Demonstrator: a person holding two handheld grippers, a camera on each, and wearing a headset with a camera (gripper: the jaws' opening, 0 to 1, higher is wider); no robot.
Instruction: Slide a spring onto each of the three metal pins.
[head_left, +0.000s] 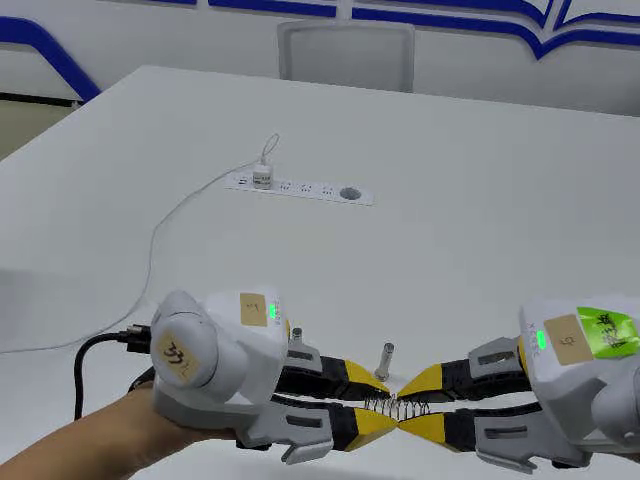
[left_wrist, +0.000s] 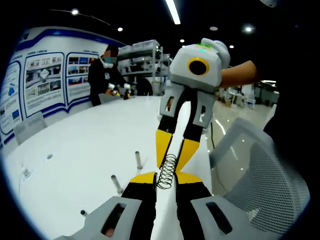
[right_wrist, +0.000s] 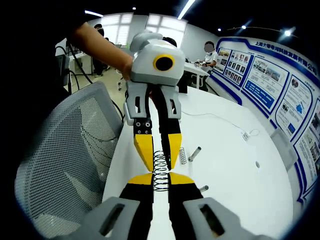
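A small metal spring (head_left: 398, 407) lies level just above the white table (head_left: 450, 260), between my two grippers, which meet tip to tip. My left gripper (head_left: 385, 403) comes in from the left and my right gripper (head_left: 408, 404) from the right. In the left gripper view the left gripper's (left_wrist: 166, 177) yellow tips touch both sides of the spring (left_wrist: 167, 171). In the right gripper view the right gripper (right_wrist: 161, 178) clasps the spring (right_wrist: 160, 171) too. Upright pins (head_left: 385, 360) (left_wrist: 138, 160) (left_wrist: 116, 183) stand just beyond. A second spring (right_wrist: 183, 155) sits beside a pin (right_wrist: 194, 153).
A white power strip (head_left: 300, 187) with a plug and a long cable lies mid-table. A grey chair (head_left: 345, 55) stands at the far edge, and a mesh chair (left_wrist: 260, 175) is at the near edge. People stand at a distant bench (left_wrist: 107, 75).
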